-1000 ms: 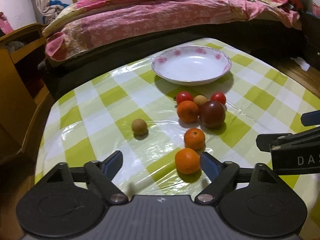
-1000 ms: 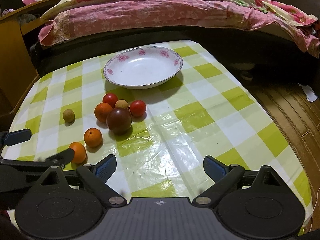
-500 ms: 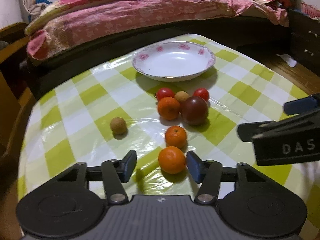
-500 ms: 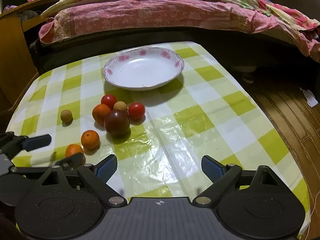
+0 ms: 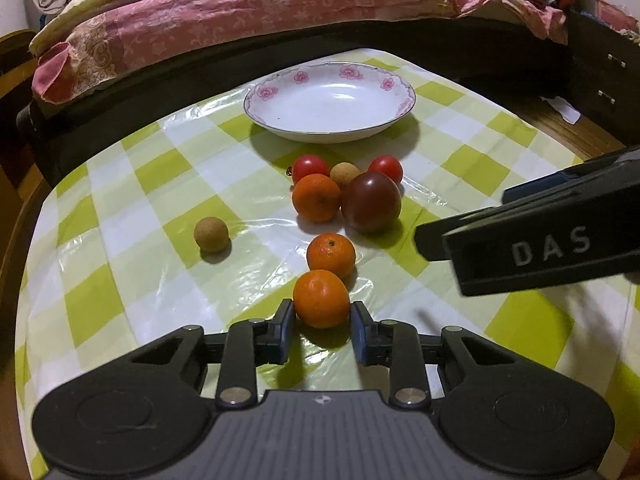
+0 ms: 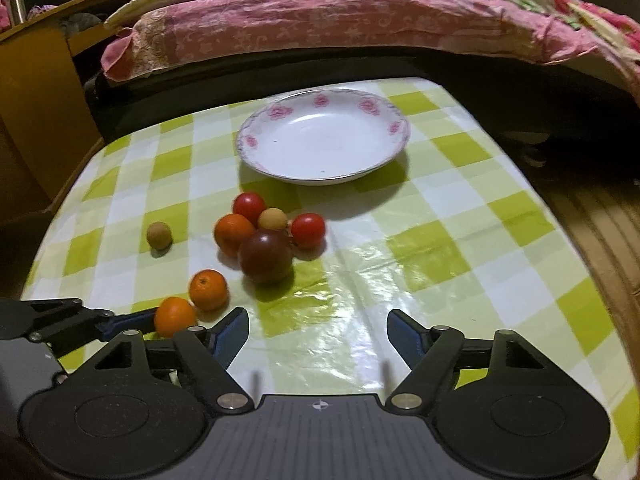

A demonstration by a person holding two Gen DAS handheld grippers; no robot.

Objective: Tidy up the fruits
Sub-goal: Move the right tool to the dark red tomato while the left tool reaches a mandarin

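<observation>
Left gripper [image 5: 322, 330] now narrowed around nearest orange [image 5: 321, 298]; right gripper [image 6: 318, 334] wide, empty.

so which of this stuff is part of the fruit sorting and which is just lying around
Part of the job:
- three oranges, the nearest gripped by the left gripper
- two red tomatoes
- dark tomato
- two tan fruits
- plate
- right gripper, open

Just lying about:
- bed
- wooden cabinet
</observation>
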